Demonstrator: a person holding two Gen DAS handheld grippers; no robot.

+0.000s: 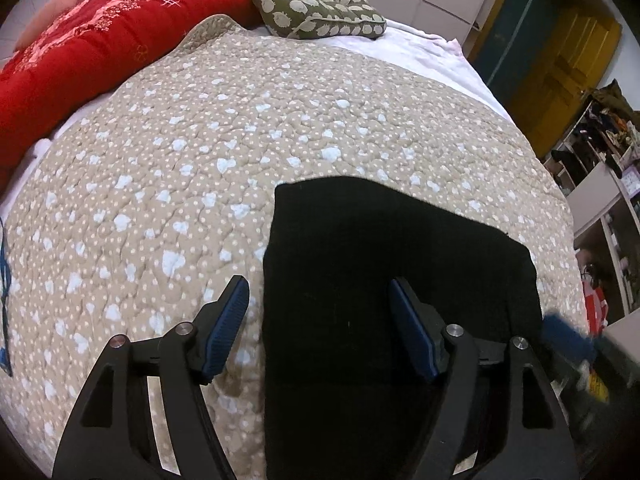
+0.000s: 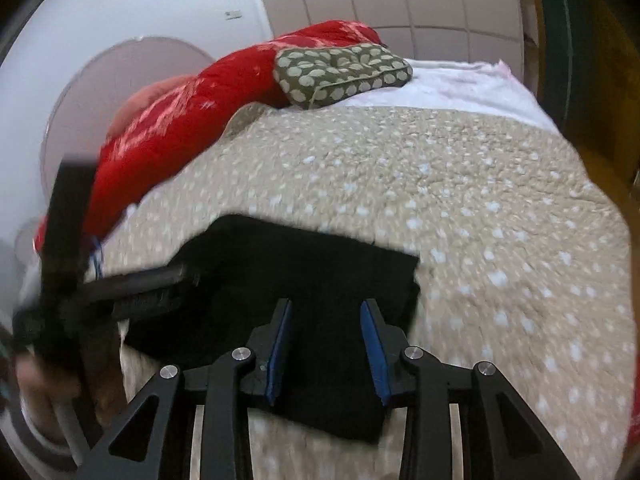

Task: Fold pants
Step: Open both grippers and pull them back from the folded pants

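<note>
The black pants (image 1: 384, 280) lie folded into a flat rectangle on the beige quilt (image 1: 200, 140). My left gripper (image 1: 318, 290) is open above the pants' left edge, one blue pad over the quilt and one over the cloth, holding nothing. In the right wrist view the pants (image 2: 304, 264) lie under my right gripper (image 2: 326, 308), which is open and empty above them. The left gripper (image 2: 132, 284) shows blurred at the left of that view. The right gripper shows as a blue blur (image 1: 568, 336) in the left wrist view.
A red duvet (image 1: 100, 40) and a green patterned cushion (image 1: 316, 4) lie at the far end of the bed. A white sheet (image 1: 420, 52) shows beyond the quilt. Shelves with clutter (image 1: 604, 160) and a yellow door (image 1: 560, 60) stand to the right.
</note>
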